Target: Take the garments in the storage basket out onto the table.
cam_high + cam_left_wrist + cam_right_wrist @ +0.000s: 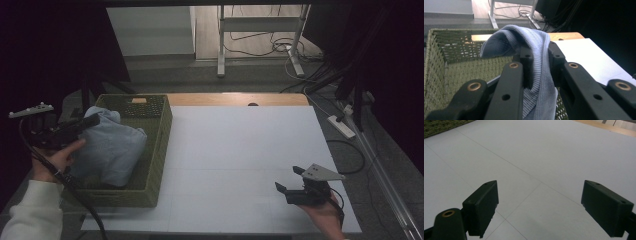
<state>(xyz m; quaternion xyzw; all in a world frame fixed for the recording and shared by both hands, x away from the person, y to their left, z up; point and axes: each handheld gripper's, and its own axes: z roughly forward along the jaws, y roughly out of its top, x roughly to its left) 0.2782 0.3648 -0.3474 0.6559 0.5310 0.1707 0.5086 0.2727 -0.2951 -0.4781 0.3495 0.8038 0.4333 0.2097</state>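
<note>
L gripper (75,127), at left of the high view, has its jaws pinching a fold of the light blue knit garment (112,150). In the left gripper view the ribbed cloth (536,62) runs up between the two black jaws, loops over their tips and hangs back down toward the bottom of the frame, so the grip is on a bunched ridge, not a flat edge. The rest of the garment sits piled inside the green woven basket (160,145) at the left side of the desk (240,150), filling most of it, with the pinched part raised near the basket's upper-left corner.

R gripper (300,192) rests low at the lower right of the high view, jaws spread wide w/ nothing between; the right gripper view shows bare white desk (536,157) ahead and a sliver of basket at its upper-left corner.

Key relation: the garment's bulk hangs below and to the right of the L jaws, w/ the basket wall between it and the open desk. L hand is on it; R is well apart, across the desk. Prob. next: lift clear of the rim, then carry rightward. Risk: cloth drags on the rim.
</note>
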